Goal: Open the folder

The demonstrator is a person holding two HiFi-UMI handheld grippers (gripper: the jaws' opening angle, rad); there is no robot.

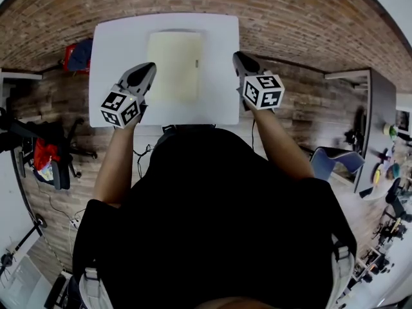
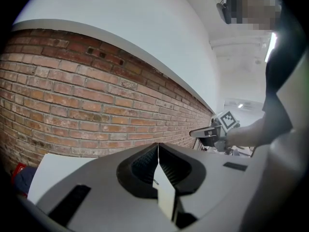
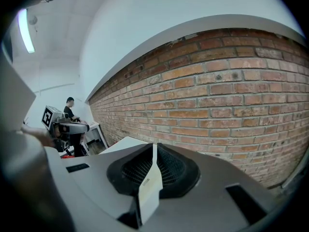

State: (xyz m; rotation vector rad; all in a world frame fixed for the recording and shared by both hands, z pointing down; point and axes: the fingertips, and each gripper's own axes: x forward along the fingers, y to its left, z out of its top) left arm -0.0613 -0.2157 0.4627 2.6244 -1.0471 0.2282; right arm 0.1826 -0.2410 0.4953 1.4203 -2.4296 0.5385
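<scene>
— Where is the folder?

— The folder [image 1: 175, 66] lies flat and closed in the middle of the table [image 1: 116, 44], between my grippers. My left gripper [image 2: 158, 149] and right gripper [image 3: 155, 151] are both pinched shut on nothing.

— How do you open it well?

— I part my right jaws and catch only the top cover. The small mark near its right edge may be a clasp, but it's too small to tell. My left pins the far side down.

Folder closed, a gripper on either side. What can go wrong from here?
1. The left gripper and the right gripper are both shut. Unless one opens first, it will probably shove the folder rather than pinch its cover.
2. The folder lies flat on the smooth white table. Lifting one edge without pinning it may make it slide.
</scene>
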